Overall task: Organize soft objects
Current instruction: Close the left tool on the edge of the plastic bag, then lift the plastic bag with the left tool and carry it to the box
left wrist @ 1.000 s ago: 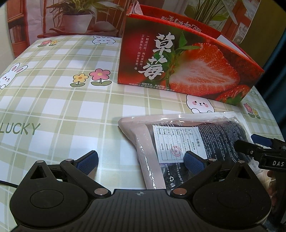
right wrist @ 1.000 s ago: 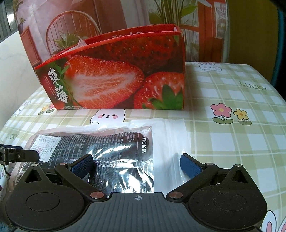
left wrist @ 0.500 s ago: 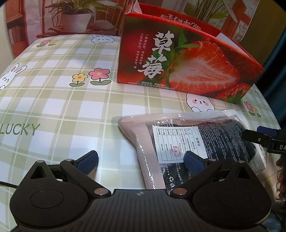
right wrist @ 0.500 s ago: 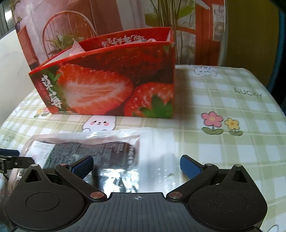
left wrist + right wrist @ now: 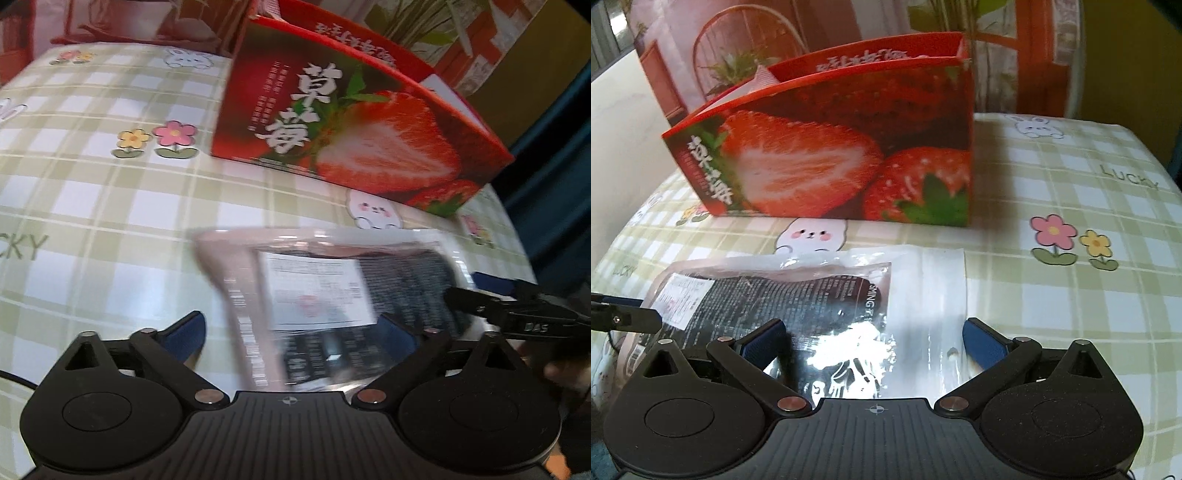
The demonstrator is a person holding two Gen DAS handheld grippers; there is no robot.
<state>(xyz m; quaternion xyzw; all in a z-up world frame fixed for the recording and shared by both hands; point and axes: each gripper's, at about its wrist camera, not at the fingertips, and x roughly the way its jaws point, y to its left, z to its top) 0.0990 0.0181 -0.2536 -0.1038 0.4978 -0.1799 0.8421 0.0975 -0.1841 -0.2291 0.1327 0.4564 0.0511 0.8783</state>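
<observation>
A clear plastic bag [image 5: 332,288] with dark fabric and a white label inside lies flat on the checked tablecloth, in front of the open red strawberry box [image 5: 351,122]. My left gripper [image 5: 291,336] straddles the bag's label end. Its jaws are closing, the left pad on the cloth beside the bag and the right pad over it, neither pressing. My right gripper [image 5: 875,339] stands open over the other, clear end of the bag [image 5: 798,295], below the box [image 5: 831,158]. Each view catches a finger [image 5: 476,301] [image 5: 624,317] of the other gripper.
The green-checked tablecloth [image 5: 1071,177] with rabbits and flowers stretches to the left of the bag and to the right of the box. A hand [image 5: 565,373] shows at the right edge of the left wrist view. The table's rounded edge runs behind the box at the right.
The left wrist view has tilted and blurred, and the left fingers stand slightly closer together. The right wrist view has risen a little and shows more of the box's inside. The bag has stayed put.
</observation>
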